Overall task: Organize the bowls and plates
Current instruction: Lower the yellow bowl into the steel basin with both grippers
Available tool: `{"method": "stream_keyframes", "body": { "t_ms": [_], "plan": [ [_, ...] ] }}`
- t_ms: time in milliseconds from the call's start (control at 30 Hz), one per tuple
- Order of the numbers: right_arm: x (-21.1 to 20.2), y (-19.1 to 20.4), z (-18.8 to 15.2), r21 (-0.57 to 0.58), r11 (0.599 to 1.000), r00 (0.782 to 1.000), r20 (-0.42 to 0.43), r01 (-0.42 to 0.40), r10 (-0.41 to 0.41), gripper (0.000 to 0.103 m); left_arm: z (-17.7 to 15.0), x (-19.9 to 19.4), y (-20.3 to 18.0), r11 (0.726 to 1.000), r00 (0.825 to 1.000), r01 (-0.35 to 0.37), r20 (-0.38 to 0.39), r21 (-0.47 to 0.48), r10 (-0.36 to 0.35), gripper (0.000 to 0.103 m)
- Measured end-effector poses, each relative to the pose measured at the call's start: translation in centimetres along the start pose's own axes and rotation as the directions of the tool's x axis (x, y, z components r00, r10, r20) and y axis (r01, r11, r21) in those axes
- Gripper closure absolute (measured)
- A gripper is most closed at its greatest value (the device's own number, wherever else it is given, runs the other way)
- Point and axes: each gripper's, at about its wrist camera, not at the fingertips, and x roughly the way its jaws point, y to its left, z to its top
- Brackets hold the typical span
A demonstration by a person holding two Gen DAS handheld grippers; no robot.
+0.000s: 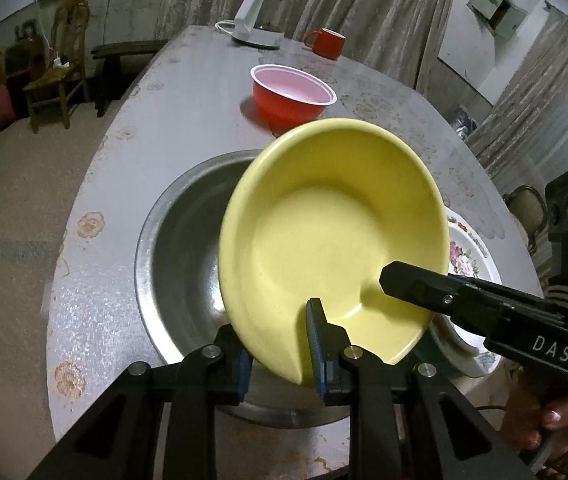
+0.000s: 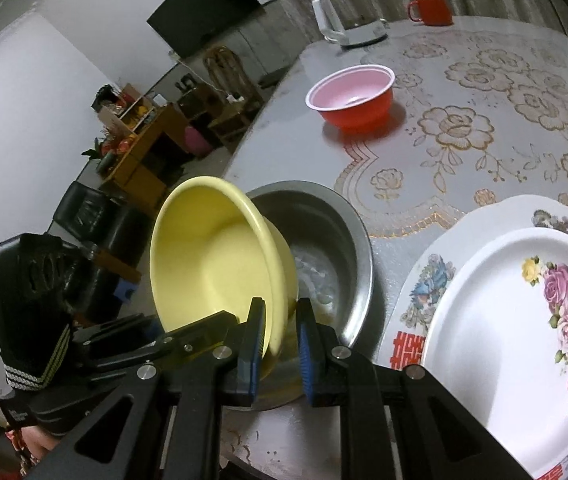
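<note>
A yellow bowl (image 1: 336, 232) is held tilted above a steel basin (image 1: 180, 248) on the table. My left gripper (image 1: 280, 356) is shut on the bowl's near rim, one finger inside and one outside. My right gripper (image 2: 280, 344) also straddles the yellow bowl's (image 2: 212, 252) rim, with its jaws a little apart around the wall; its finger (image 1: 416, 284) shows inside the bowl in the left wrist view. The steel basin (image 2: 336, 240) sits just behind the bowl. A red bowl with a pink inside (image 1: 292, 92) (image 2: 354, 96) stands further back.
Two stacked floral plates (image 2: 496, 320) lie to the right of the basin, also glimpsed in the left wrist view (image 1: 468, 256). A white kettle (image 1: 256, 20) and a red mug (image 1: 326, 42) stand at the table's far end. The table edge drops off on the left.
</note>
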Motion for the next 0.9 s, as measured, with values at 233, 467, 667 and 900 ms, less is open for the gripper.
{"method": "stream_keyframes", "body": {
  "t_ms": [233, 467, 667, 900],
  "plan": [
    [0.7, 0.3, 0.0, 0.012, 0.999, 0.999, -0.031, 0.044, -0.043, 0.083, 0.1, 0.5, -0.1, 0.999, 1.0, -0.029, -0.005, 0.029, 0.029, 0.079],
    [1.5, 0.7, 0.3, -0.004, 0.995, 0.994, -0.044, 0.097, -0.097, 0.081, 0.4, 1.0, 0.0, 0.997, 0.998, -0.055, 0.002, 0.047, 0.055, 0.077],
    [2.0, 1.7, 0.7, -0.024, 0.984, 0.983, -0.057, 0.174, -0.175, 0.07, 0.5, 1.2, -0.1, 0.996, 0.999, -0.052, 0.008, 0.068, 0.051, 0.068],
    [1.8, 1.3, 1.2, 0.038, 0.981, 0.981, -0.058, 0.189, -0.186, 0.066, 1.0, 0.3, 0.2, 0.999, 1.0, -0.006, 0.024, 0.051, 0.004, 0.028]
  ]
}}
